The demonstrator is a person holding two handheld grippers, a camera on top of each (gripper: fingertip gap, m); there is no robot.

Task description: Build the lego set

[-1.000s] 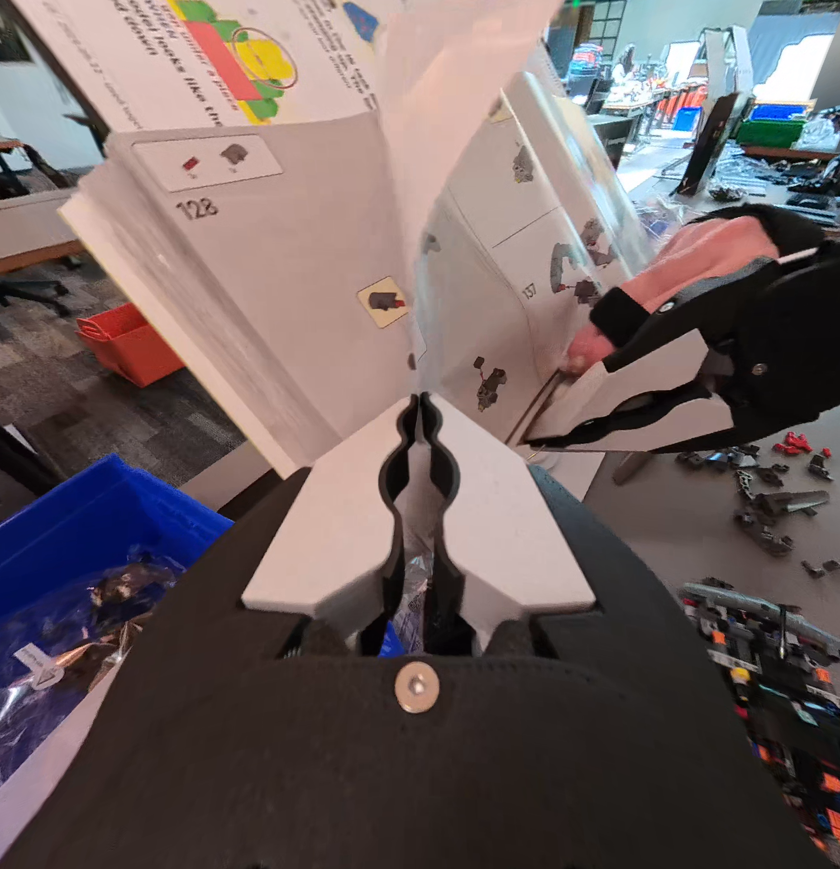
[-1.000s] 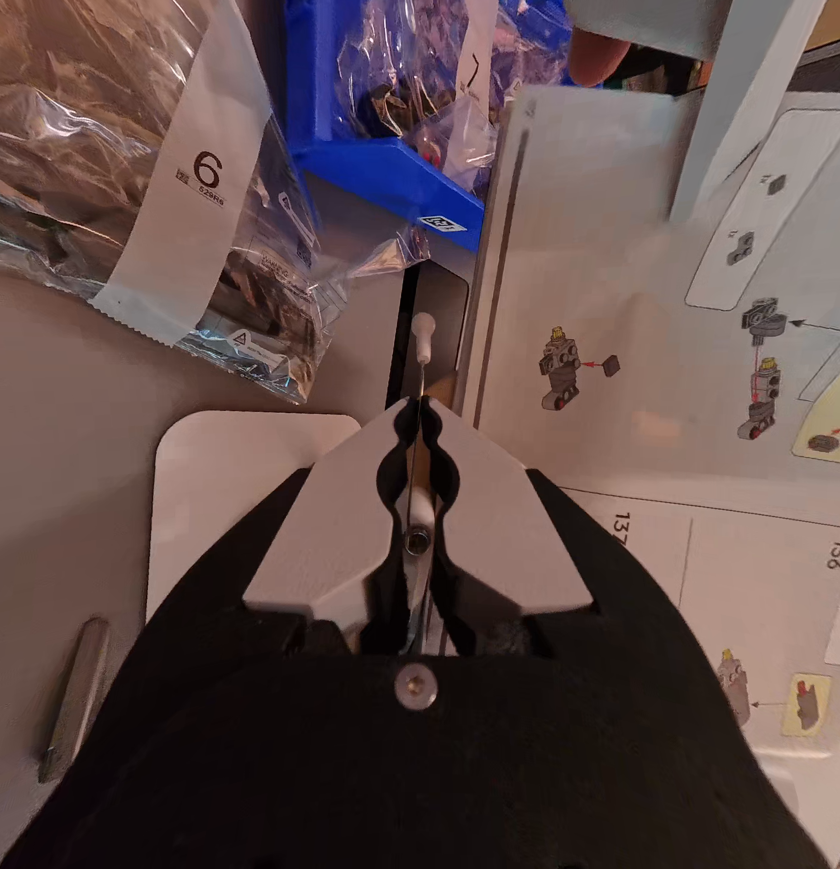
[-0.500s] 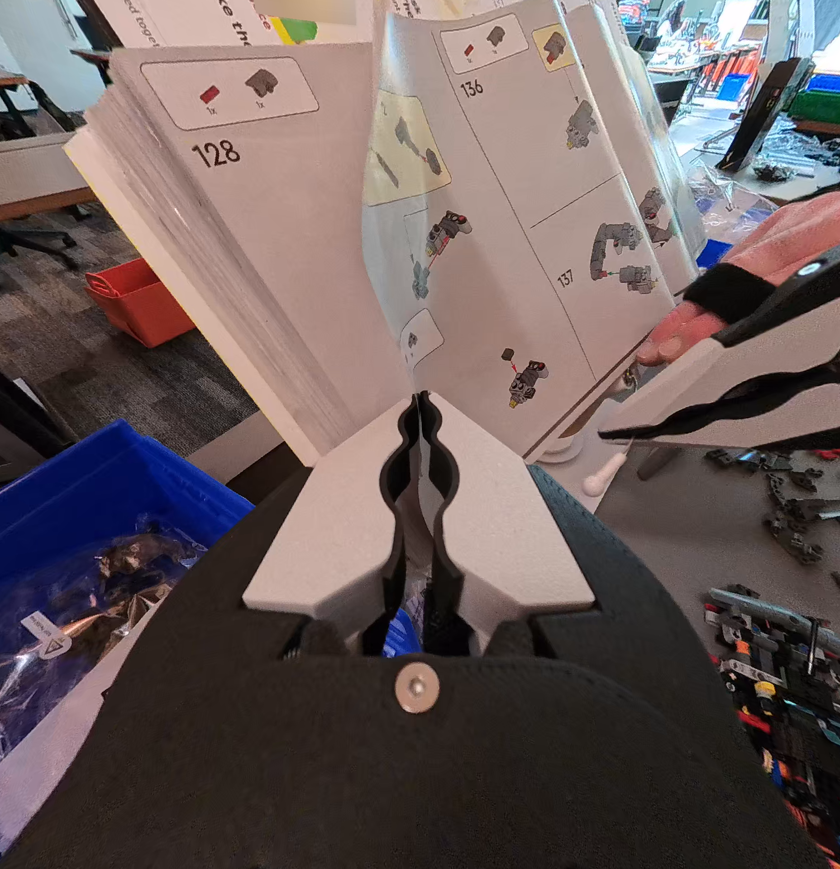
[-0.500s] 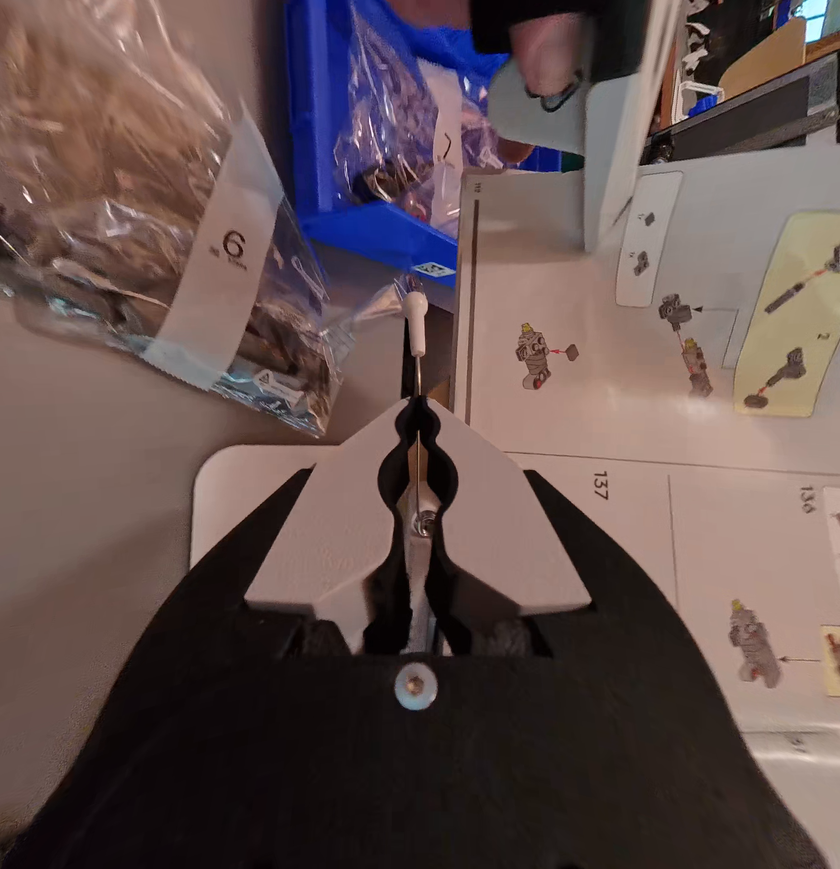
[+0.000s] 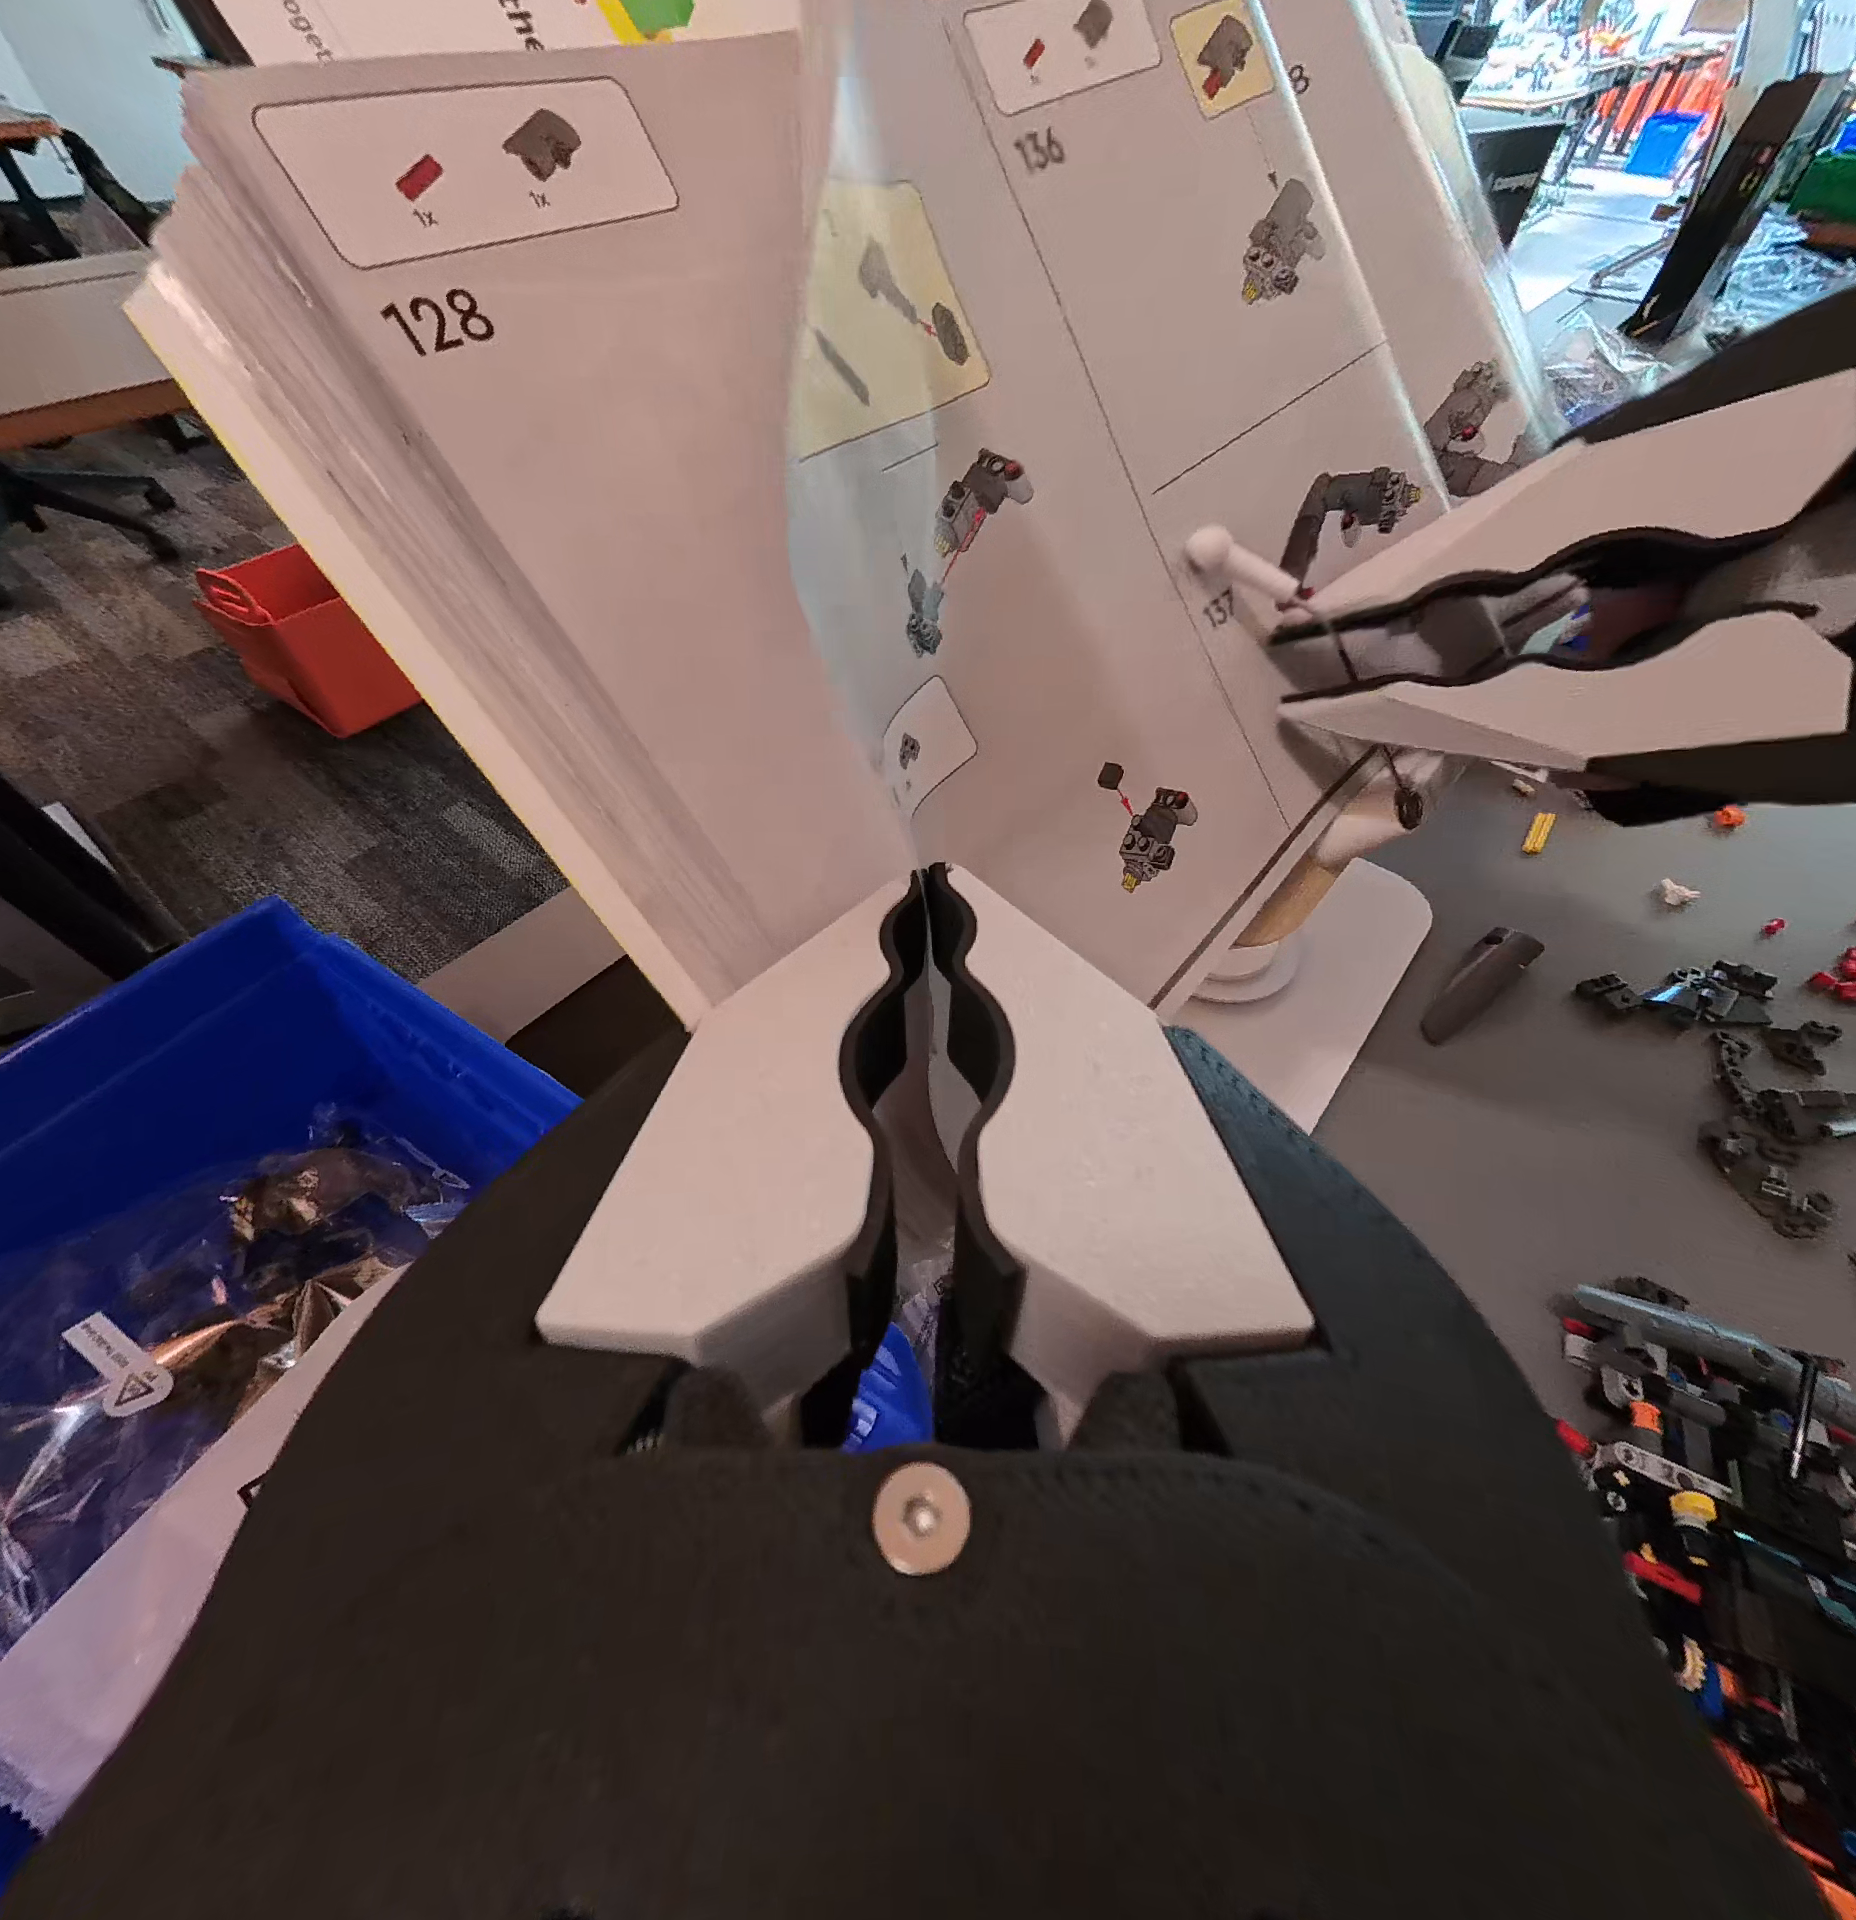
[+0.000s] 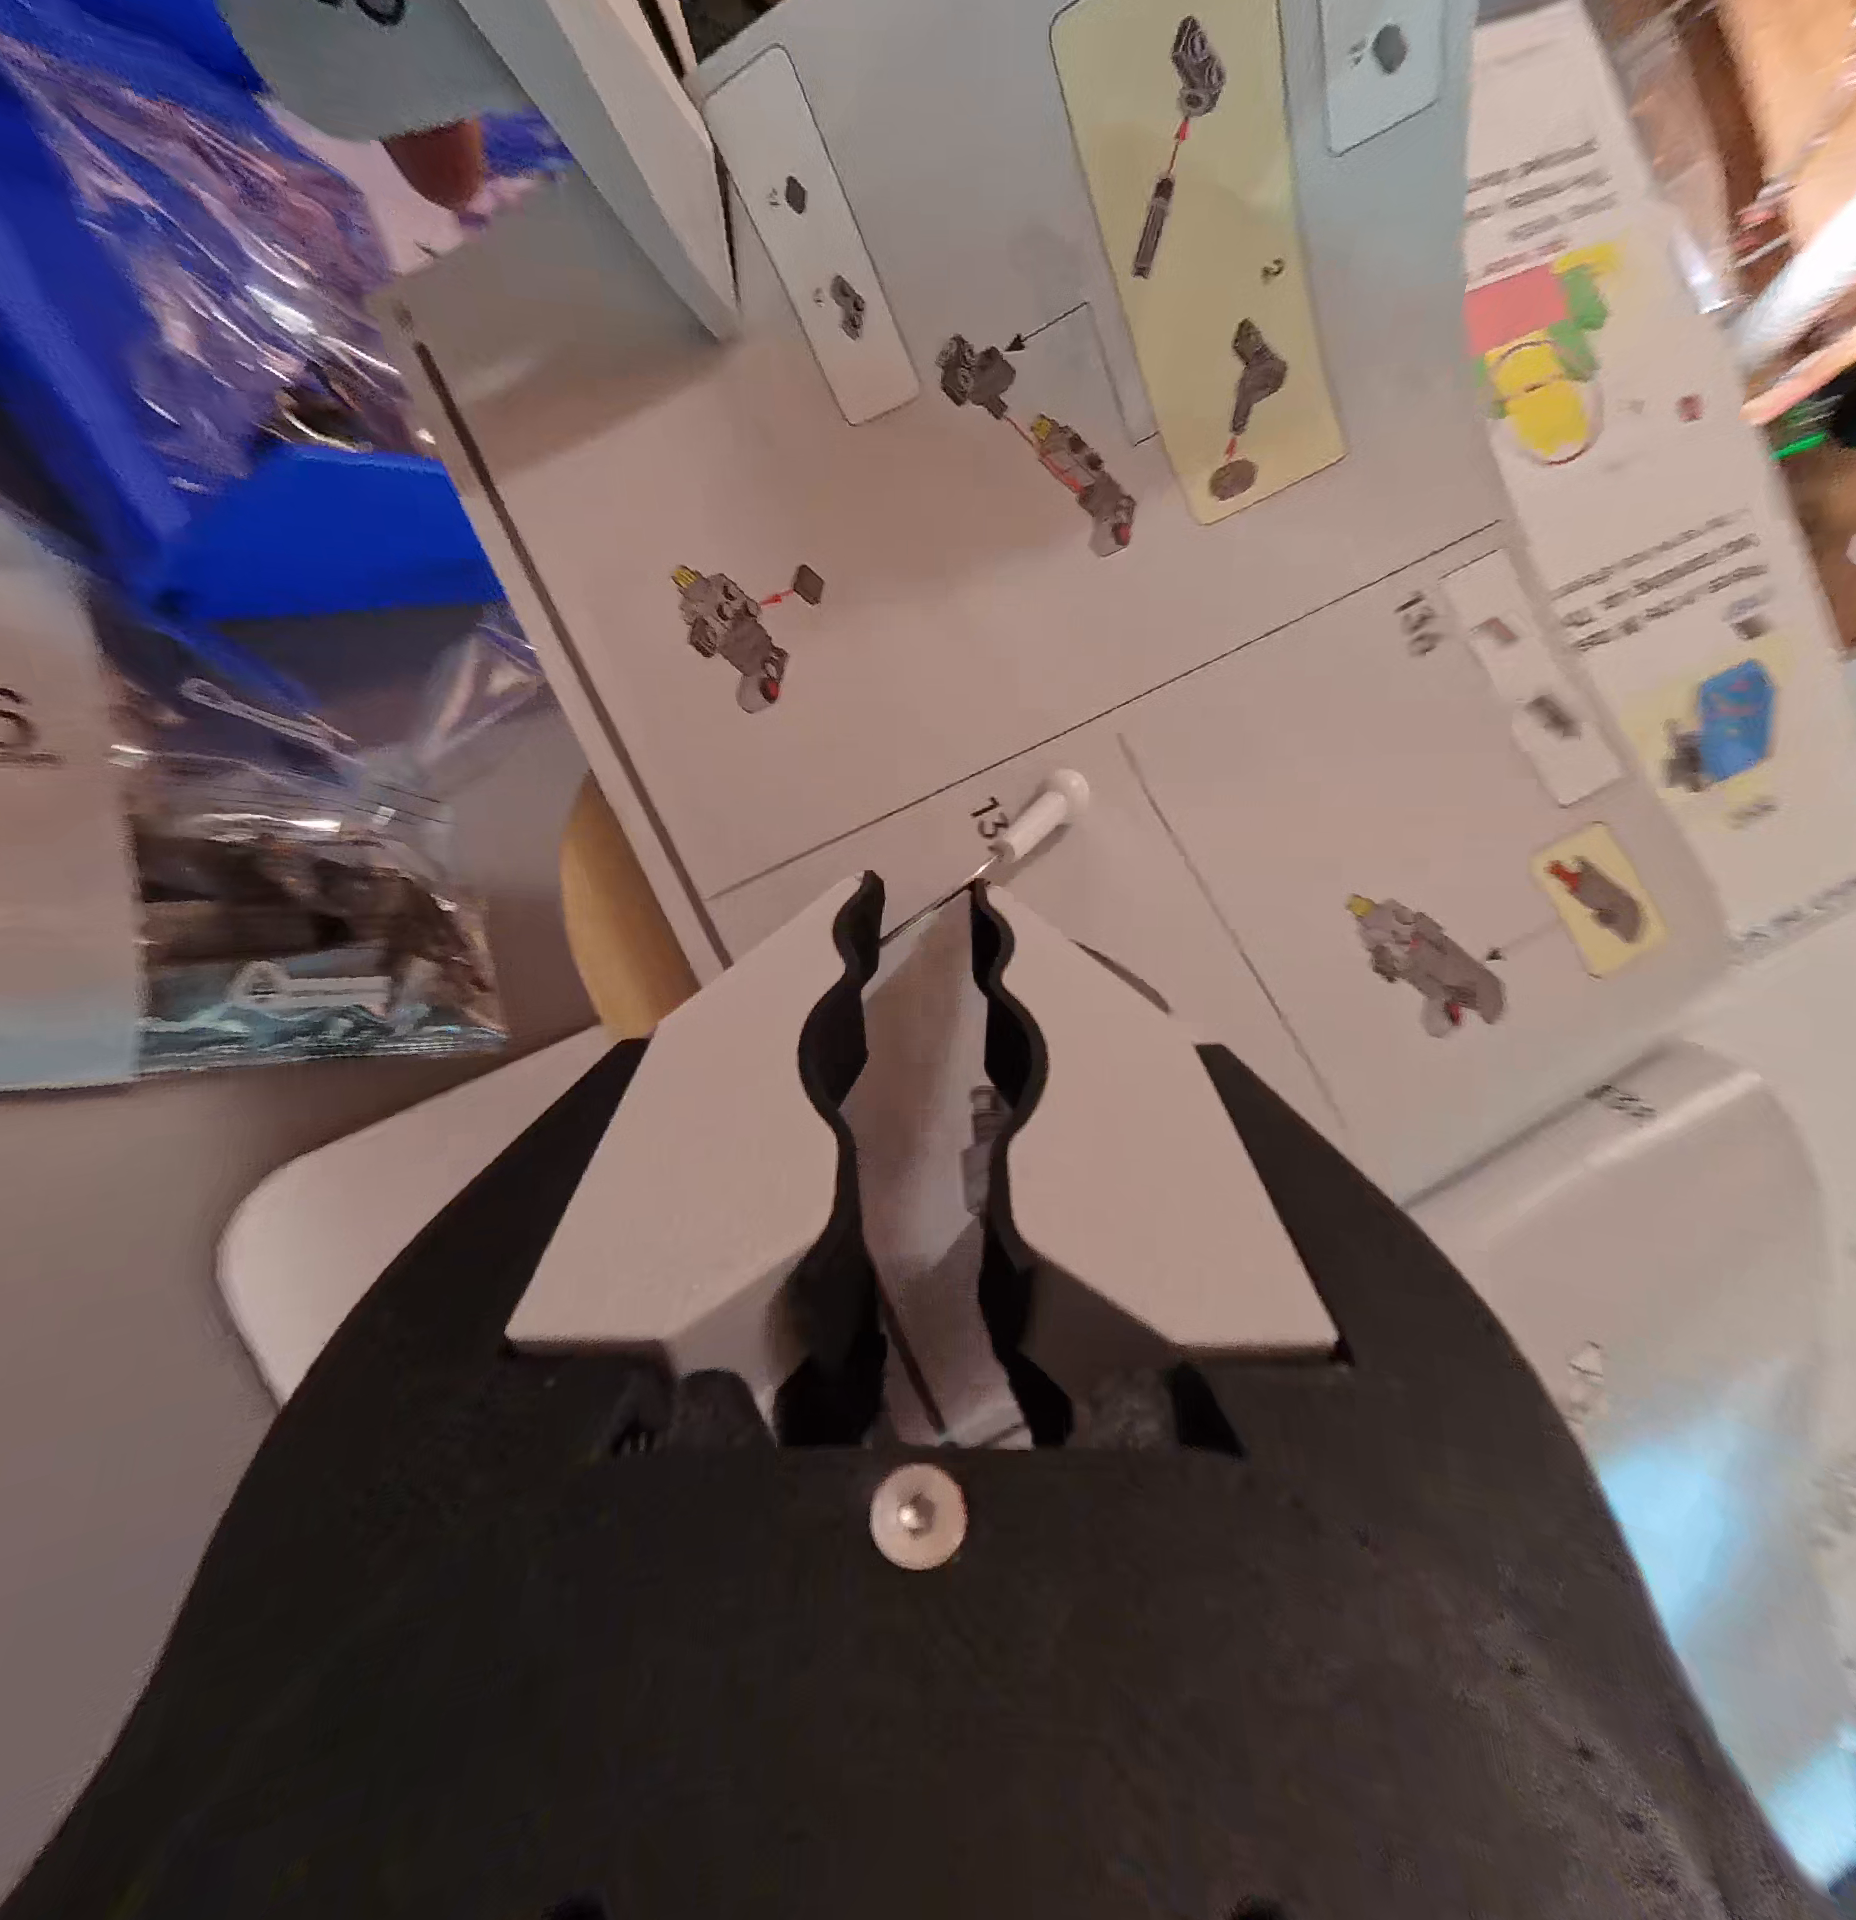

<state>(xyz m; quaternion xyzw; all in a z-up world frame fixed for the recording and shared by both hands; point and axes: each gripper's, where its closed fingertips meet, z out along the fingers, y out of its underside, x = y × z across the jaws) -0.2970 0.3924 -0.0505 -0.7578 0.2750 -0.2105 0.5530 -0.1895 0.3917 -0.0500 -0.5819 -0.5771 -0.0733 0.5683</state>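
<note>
The left gripper (image 5: 926, 883) had its jaws pressed together at the tips. A single thin page (image 5: 872, 623) of the instruction booklet (image 5: 591, 468) ran straight down into them, so it appeared pinched by its lower edge. The booklet stood open and nearly upright just ahead of these jaws, with a thick block of leaves to their left and the printed spread of building steps to their right. The pinched page rose between the two sides.

The right gripper (image 6: 924, 894) had its jaws spread a little. A thin wire page-holder (image 6: 1049, 810) with a white capped end slanted across the gap. It lay against the tip of the right-hand pad (image 6: 991, 914) and stood clear of the other, so it was not clamped. The capped end lay against the open spread just ahead of the jaws. In the left wrist view this gripper came in from the right, with the white cap poking out past its tips onto the same page.

The booklet rested on a white stand (image 5: 1360, 935) with a wooden post, just beyond and right of the left jaws. A blue bin (image 5: 228, 1039) of clear bags sat below and left of them. Another clear bag of parts (image 6: 280, 914) lay left of the right jaws. Loose dark building pieces (image 5: 1755, 1039) lay scattered on the grey surface (image 5: 1526, 1195), well to the right of the left jaws.
</note>
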